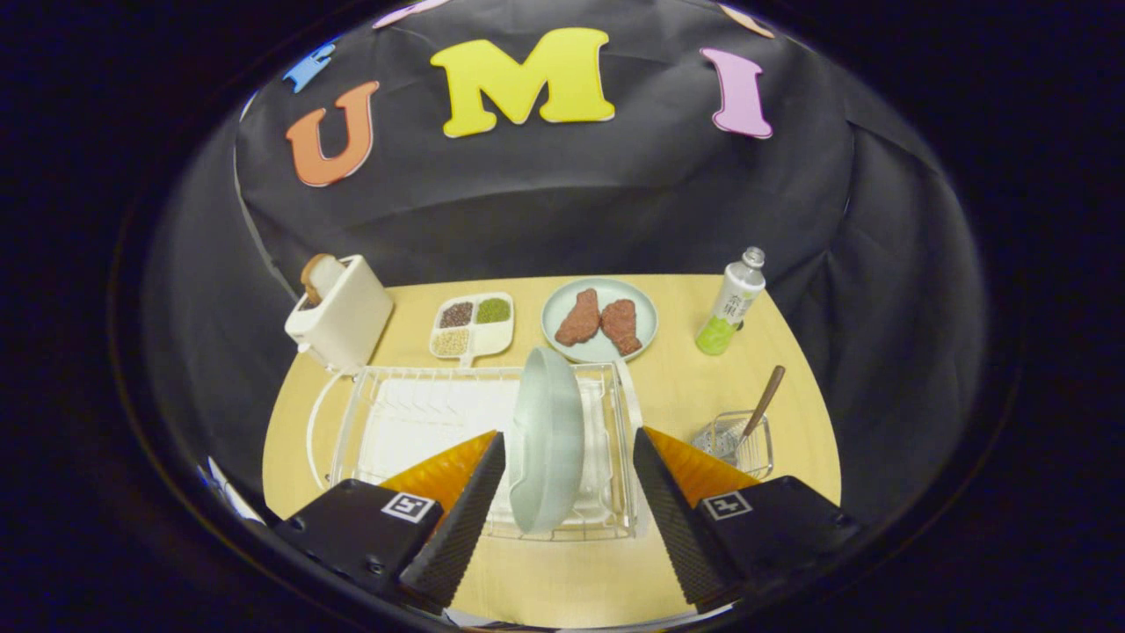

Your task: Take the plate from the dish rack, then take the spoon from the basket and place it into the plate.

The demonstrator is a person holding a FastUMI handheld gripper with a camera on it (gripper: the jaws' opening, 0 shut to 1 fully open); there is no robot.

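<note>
A pale green plate [547, 440] stands on edge in the white wire dish rack [413, 413], at the rack's right end. My gripper [569, 444] is open, one finger on each side of the plate's rim without touching it. The left finger's pad [466, 519] and the right one [672, 519] sit over the rack's near edge. To the right of the rack, a spoon with a brown wooden handle [761, 404] leans in a small clear wire basket [734, 444], beyond my right finger.
On the wooden table [677, 387] beyond the rack are a white toaster [341, 309] with bread, a divided tray of grains [473, 327], a second plate with two pieces of meat [599, 320] and a green-labelled bottle [731, 303]. Black cloth walls close the booth.
</note>
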